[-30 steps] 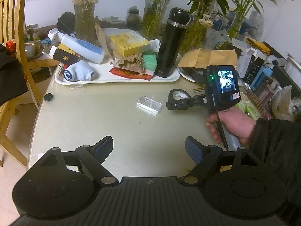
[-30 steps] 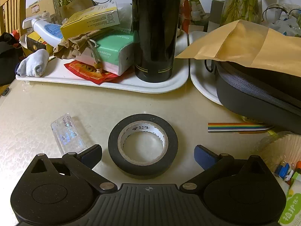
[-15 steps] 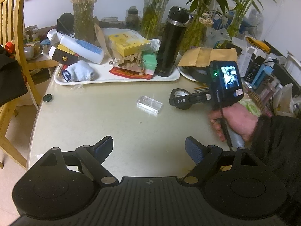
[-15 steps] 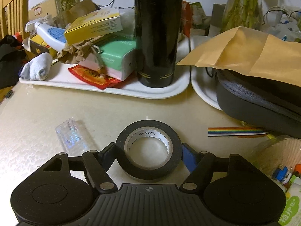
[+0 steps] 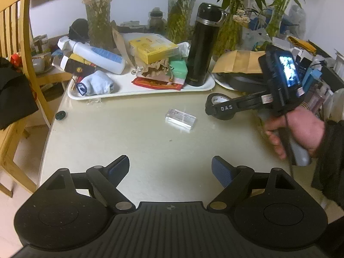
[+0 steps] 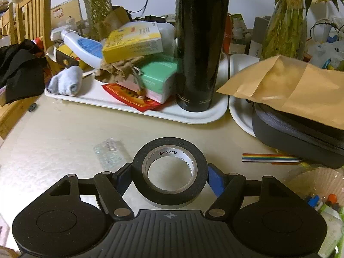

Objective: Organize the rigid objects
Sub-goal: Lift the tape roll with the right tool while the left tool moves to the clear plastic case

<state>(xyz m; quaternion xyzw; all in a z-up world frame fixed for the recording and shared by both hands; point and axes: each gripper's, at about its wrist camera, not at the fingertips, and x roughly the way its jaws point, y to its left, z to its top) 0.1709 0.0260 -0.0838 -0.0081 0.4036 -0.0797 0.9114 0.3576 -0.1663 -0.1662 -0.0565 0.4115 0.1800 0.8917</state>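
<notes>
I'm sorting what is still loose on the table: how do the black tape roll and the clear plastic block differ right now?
The tape roll is a black ring with a pale core; the plastic block is a see-through slab. The tape roll is clamped in the right claw; the plastic block lies free on the table, beside the roll. The left claw is open and empty. Both are rigid and outside the white tray.
</notes>
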